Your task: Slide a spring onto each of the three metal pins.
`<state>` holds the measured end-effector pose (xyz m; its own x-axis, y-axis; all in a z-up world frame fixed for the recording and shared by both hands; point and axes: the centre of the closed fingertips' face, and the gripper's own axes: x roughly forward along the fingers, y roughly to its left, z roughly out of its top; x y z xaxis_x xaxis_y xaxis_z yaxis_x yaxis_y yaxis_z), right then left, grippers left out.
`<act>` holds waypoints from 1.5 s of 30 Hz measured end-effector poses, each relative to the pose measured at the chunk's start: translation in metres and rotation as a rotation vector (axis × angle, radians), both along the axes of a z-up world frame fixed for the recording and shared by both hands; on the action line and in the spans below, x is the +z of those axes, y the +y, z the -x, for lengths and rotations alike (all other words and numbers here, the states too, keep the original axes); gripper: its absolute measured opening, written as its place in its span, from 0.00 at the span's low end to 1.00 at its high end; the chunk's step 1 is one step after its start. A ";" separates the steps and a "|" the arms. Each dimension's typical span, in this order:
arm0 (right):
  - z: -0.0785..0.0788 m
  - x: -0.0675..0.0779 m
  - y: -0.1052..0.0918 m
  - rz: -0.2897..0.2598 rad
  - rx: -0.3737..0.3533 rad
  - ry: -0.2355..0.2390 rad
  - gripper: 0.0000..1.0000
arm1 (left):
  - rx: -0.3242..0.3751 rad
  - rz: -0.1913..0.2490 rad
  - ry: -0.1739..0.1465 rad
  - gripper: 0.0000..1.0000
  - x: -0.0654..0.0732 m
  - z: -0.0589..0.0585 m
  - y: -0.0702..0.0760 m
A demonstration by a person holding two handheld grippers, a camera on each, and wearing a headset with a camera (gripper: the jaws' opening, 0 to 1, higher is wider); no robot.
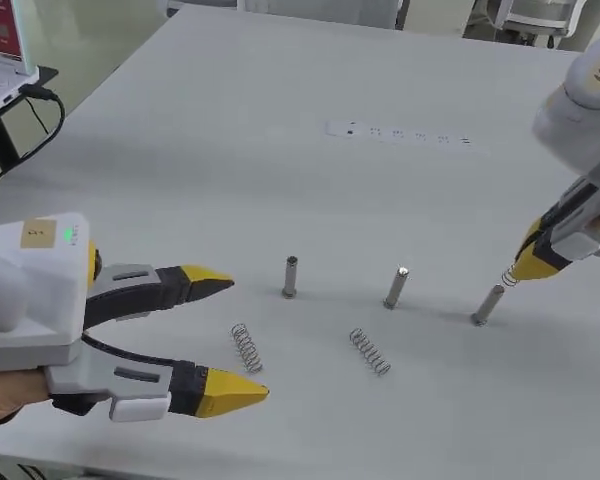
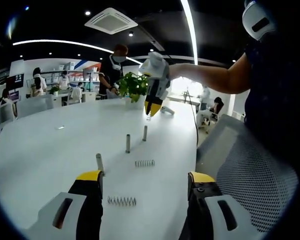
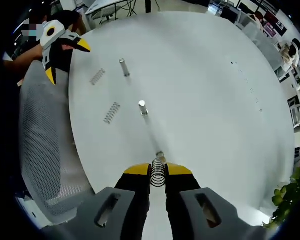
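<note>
- The small bright steel coil spring (image 3: 158, 172) looked very light, springy along its length and firmer across it. The thin wire was probably slippery and could pop out if squeezed hard.
- Best hold, in my judgement, was a light pinch across the coils near one end. That would leave the bore free for the pin to enter.
- The right gripper (image 3: 158, 170) had its yellow-tipped jaws closed on that spring. It was clamped crosswise between the tips, with coils poking out ahead of them in the right gripper view.
- The held spring sat just by the top of the rightmost silver metal pin (image 1: 487, 304). I could not tell whether they were touching.
- The middle silver pin (image 1: 396, 287) and the left silver pin (image 1: 290, 276) stood upright and bare, in a row on the white tabletop (image 1: 280, 150).
- Two loose springs lay flat on the person's side of the pins. The left loose spring (image 1: 246, 347) was near the left pin, and the second loose spring (image 1: 369, 352) lay between the left and middle pins.
- The left gripper (image 1: 242, 338) hovered low with its jaws wide apart and nothing gripped. In the head view it framed the left loose spring.
- The springs were slim, evenly wound and shiny grey. The pins were smooth polished cylinders.
- No pin carried a spring yet, so I judged this as the first of three.
</note>
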<state>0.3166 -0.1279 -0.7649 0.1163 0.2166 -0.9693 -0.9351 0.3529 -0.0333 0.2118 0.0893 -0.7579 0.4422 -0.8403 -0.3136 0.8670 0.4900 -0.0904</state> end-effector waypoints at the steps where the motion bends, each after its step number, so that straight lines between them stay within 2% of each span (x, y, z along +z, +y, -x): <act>1: -0.001 -0.001 -0.001 0.000 -0.002 0.004 0.08 | 0.002 -0.002 -0.002 0.68 0.000 0.000 0.000; 11: -0.006 -0.010 -0.004 0.016 -0.011 0.018 0.08 | 0.003 -0.064 -0.059 0.80 -0.004 -0.002 0.003; 17: -0.010 -0.013 -0.007 0.028 -0.012 0.020 0.08 | -0.012 -0.108 -0.101 0.82 -0.005 -0.002 0.002; 20: -0.011 -0.015 -0.008 0.037 -0.010 0.022 0.08 | -0.010 -0.113 -0.114 0.84 -0.004 -0.003 0.002; 28: -0.015 -0.018 -0.007 0.036 -0.008 0.027 0.08 | -0.017 -0.130 -0.128 0.84 -0.005 -0.003 0.003; 45: -0.017 -0.029 -0.006 0.044 -0.009 0.048 0.08 | -0.016 -0.131 -0.118 0.82 -0.006 -0.003 0.005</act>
